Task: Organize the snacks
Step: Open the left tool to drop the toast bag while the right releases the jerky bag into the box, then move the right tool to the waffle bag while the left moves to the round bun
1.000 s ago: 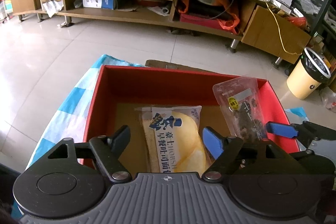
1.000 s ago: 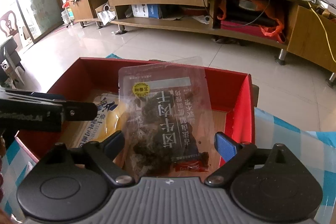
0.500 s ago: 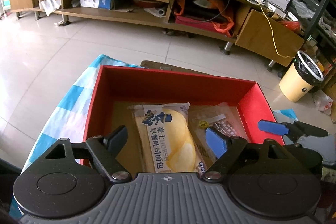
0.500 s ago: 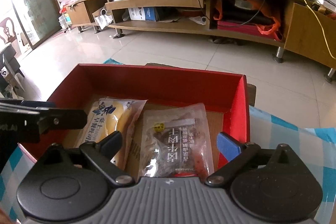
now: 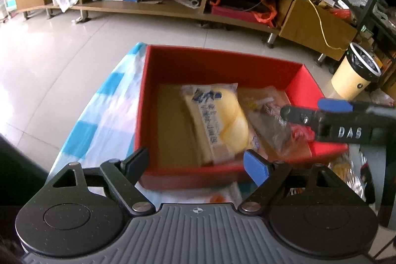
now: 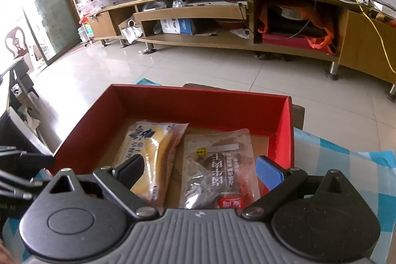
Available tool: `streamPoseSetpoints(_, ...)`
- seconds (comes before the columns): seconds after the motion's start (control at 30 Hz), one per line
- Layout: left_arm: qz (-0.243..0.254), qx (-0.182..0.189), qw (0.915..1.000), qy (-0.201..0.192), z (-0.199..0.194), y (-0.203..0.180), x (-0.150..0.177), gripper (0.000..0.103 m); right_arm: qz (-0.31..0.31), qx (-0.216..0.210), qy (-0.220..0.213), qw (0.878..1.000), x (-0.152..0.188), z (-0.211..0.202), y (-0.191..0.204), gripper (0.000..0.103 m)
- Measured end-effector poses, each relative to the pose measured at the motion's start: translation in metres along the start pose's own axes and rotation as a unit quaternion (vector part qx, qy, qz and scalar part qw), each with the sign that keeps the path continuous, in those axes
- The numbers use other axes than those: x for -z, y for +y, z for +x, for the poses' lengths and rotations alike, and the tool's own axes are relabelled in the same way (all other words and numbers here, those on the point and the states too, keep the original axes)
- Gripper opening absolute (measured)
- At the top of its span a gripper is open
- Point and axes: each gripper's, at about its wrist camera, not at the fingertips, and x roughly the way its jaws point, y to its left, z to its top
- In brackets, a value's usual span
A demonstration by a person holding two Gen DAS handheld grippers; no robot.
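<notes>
Both snack packets lie flat in the red box (image 6: pixel 198 105): yellow bread packet (image 6: pixel 151 155) beside clear dried-meat pouch (image 6: pixel 217 165). Right gripper (image 6: pixel 200 170) hovers wide, empty; left gripper (image 5: pixel 195 162) likewise spread, holding nothing.

Your left view smears the bread packet (image 5: pixel 217 125) print past reading. The right gripper (image 5: pixel 319 113) covers part of the jerky pouch (image 5: pixel 269 120); foil packets (image 5: pixel 346 170) sit half-hidden at the right.

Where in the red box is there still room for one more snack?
Bare cardboard floor lies between the red box's left wall and the yellow bread packet. The right half is crowded: the clear dark-snack bag fills it.
</notes>
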Motion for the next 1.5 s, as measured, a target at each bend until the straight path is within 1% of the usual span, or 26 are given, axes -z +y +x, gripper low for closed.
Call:
streamPoseSetpoints(0.17,0.006,0.003,1.0000,-0.003,-0.020,-0.002,0.015,0.091,-0.015,-0.008,-0.004,1.000,0.006,-0.012,0.011,0.097)
streamPoseSetpoints(0.3,0.004,0.006,1.0000,0.001,-0.027,-0.001,0.025,0.091,-0.023,-0.016,-0.011,1.000,0.012,-0.025,0.017,0.097)
streamPoseSetpoints(0.47,0.006,0.012,0.9998,0.013,-0.033,-0.002,0.042,0.091,-0.035,-0.019,-0.008,0.999,0.023,-0.039,0.023,0.097)
streamPoseSetpoints(0.63,0.003,0.024,0.9987,0.046,-0.034,-0.005,0.065,0.091,-0.040,-0.017,0.000,0.999,0.039,-0.050,0.025,0.097)
streamPoseSetpoints(0.8,-0.015,0.027,0.9960,0.083,-0.028,-0.006,0.088,0.092,-0.038,-0.014,0.014,0.999,0.058,-0.061,0.023,0.097)
streamPoseSetpoints(0.97,-0.023,0.016,0.9948,0.098,-0.022,-0.014,0.095,0.094,-0.019,-0.005,0.020,1.000,0.072,-0.076,0.010,0.097)
streamPoseSetpoints(1.1,-0.038,0.008,0.9934,0.107,-0.015,-0.018,0.098,0.100,-0.003,0.002,0.027,1.000,0.082,-0.085,-0.001,0.097)
streamPoseSetpoints(1.2,-0.051,0.007,0.9907,0.126,-0.008,-0.018,0.102,0.101,0.007,0.010,0.041,0.999,0.091,-0.088,-0.010,0.097)
streamPoseSetpoints(1.3,-0.038,0.002,0.9893,0.141,-0.001,-0.022,0.108,0.101,0.025,0.014,0.056,0.998,0.098,-0.090,-0.022,0.097)
streamPoseSetpoints(1.37,-0.026,-0.005,0.9898,0.140,0.000,-0.024,0.110,0.100,0.040,0.016,0.060,0.997,0.101,-0.091,-0.031,0.097)
streamPoseSetpoints(1.4,-0.017,-0.009,0.9901,0.139,-0.001,-0.027,0.111,0.098,0.046,0.019,0.060,0.997,0.102,-0.092,-0.035,0.097)
streamPoseSetpoints(1.47,0.005,-0.028,0.9906,0.134,-0.003,-0.032,0.113,0.089,0.056,0.027,0.064,0.996,0.103,-0.091,-0.043,0.097)
streamPoseSetpoints(1.5,0.014,-0.032,0.9908,0.131,-0.004,-0.034,0.114,0.082,0.062,0.029,0.067,0.995,0.103,-0.090,-0.047,0.097)
